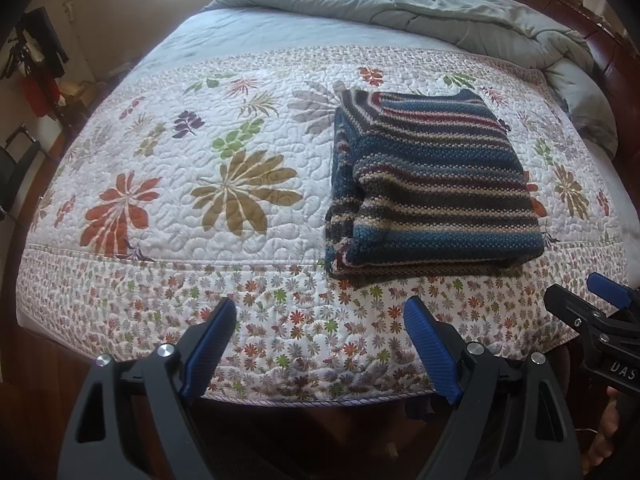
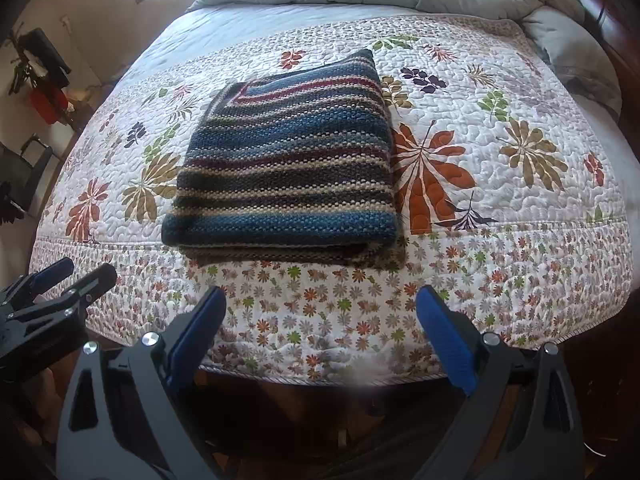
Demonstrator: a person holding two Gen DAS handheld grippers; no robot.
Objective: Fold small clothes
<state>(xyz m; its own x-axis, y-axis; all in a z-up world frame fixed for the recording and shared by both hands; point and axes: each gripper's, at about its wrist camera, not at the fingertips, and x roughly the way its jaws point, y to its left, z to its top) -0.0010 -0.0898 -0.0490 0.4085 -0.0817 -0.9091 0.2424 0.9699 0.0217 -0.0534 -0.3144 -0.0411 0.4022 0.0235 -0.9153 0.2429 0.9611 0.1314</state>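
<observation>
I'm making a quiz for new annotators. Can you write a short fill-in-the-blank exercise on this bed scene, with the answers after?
1. The striped sweater lies ____ into a compact stack on the floral quilt.
2. The left tool and the right tool both hold ____.
3. The jaws of both tools stand ____.
4. A crumpled ____ comforter lies at the far end of the bed.

Missing words: folded; nothing; open; grey
</observation>
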